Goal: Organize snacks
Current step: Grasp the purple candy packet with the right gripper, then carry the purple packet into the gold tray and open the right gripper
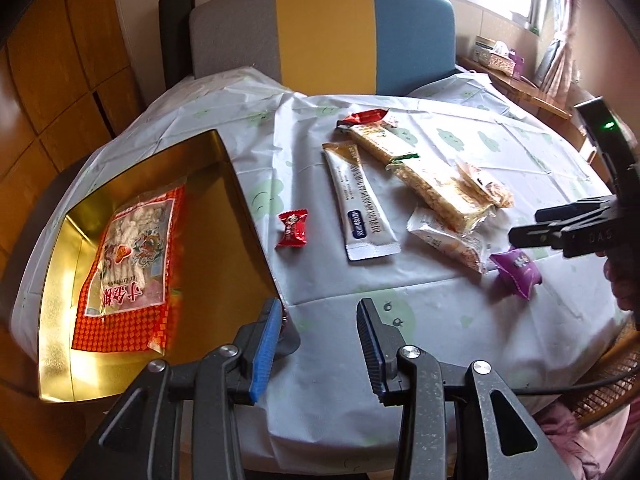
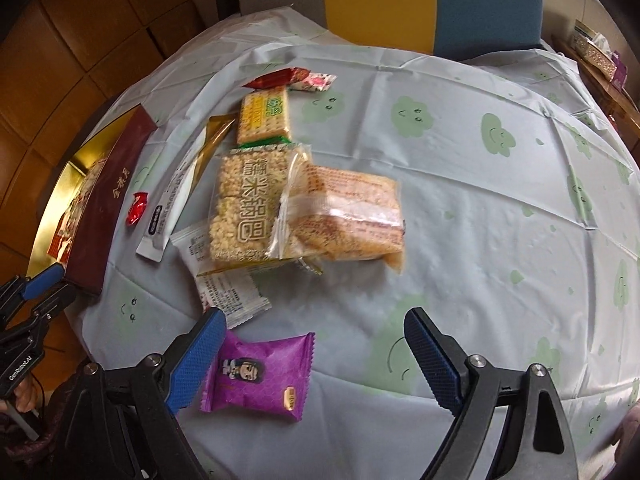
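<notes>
Left claw (image 1: 316, 312), blue-padded, jaws partly apart with nothing between them, its left pad against the near right corner of the shallow gold-lined gift box (image 1: 248, 208). Inside that box, at 9 o'clock on the table, one red-and-clear bag of white sweets (image 1: 132, 256) lies flat. Right claw (image 2: 316, 340) spread wide, empty, hanging over the purple foil snack packet (image 2: 260, 374); left pad just beside the packet's left edge, contact not clear. Round table under a pale plastic cloth with green smiley clouds (image 2: 460, 184). Beyond the purple packet: white printed wrapper (image 2: 230, 292), partly under a clear pack of puffed-rice cake (image 2: 248, 204). Leaning on that, toward 3 o'clock, a clear bag of orange-brown crisp slabs (image 2: 352, 216). At 10 o'clock, a long white-and-gold sachet (image 1: 362, 204) and a small red wrapped candy (image 1: 293, 229). Farther off: yellow-green cracker pack (image 2: 264, 118), then a dark red wrapper (image 2: 276, 78) and a pink-white candy (image 2: 316, 81). Past the table edge, a grey-yellow-blue chair back (image 1: 326, 32).
</notes>
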Available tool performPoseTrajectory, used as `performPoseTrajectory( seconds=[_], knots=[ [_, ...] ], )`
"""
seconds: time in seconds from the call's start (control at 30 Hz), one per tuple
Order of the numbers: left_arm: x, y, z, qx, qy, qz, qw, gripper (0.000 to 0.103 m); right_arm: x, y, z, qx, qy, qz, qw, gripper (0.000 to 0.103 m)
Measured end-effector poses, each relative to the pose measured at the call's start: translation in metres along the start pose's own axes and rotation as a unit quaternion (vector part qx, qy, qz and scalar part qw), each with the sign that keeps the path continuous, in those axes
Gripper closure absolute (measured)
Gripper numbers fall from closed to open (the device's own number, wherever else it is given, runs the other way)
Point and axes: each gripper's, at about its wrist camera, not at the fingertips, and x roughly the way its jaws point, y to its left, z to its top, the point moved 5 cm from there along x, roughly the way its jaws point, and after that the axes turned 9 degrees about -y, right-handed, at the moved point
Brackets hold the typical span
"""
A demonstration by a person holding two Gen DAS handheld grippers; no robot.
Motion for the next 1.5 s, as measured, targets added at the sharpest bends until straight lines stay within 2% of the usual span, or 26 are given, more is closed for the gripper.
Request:
performPoseTrajectory(
  seconds=[0.2,0.43,0.47,0.5,0.6,0.67,0.8,0.9,1.13,1.5],
  knots=[
    [-0.001,-0.010,-0.004,0.008,0.003,-0.028,0.9996,0.063,0.005,0.017,-0.014,-0.021,0.026,0.019,0.999,0.011],
    [0.003,-0.026,-0.018,0.030,0.018,-0.052,0.9980,0.063,0.011,0.032,-0.032,-0.051,0.043,0.003,0.998,0.011],
    [0.005,-0.027,-0.020,0.031,0.022,-0.055,0.9978,0.063,0.013,0.033,-0.034,-0.056,0.045,0.001,0.997,0.014],
    [0.006,-0.028,-0.021,0.031,0.025,-0.057,0.9976,0.063,0.014,0.036,-0.036,-0.061,0.047,0.000,0.997,0.026],
    [0.009,-0.030,-0.027,0.037,0.033,-0.066,0.9966,0.063,0.016,0.037,-0.040,-0.074,0.038,-0.021,0.996,0.046],
    [0.010,-0.031,-0.031,0.042,0.036,-0.067,0.9962,0.063,0.012,0.037,-0.040,-0.068,0.032,-0.018,0.997,0.052],
    [0.015,-0.031,-0.039,0.039,0.047,-0.075,0.9953,0.063,-0.002,0.048,-0.037,-0.076,0.017,-0.007,0.997,0.052],
    [0.013,-0.029,-0.040,0.033,0.040,-0.086,0.9949,0.063,-0.013,0.062,-0.029,-0.097,0.002,0.000,0.995,0.052],
    [0.006,-0.024,-0.044,0.032,0.027,-0.107,0.9934,0.063,-0.017,0.110,0.007,-0.154,-0.027,0.034,0.987,0.052],
    [-0.006,-0.002,-0.045,0.007,0.019,-0.095,0.9953,0.063,-0.017,0.189,0.046,-0.228,-0.050,0.082,0.969,0.052]
  ],
)
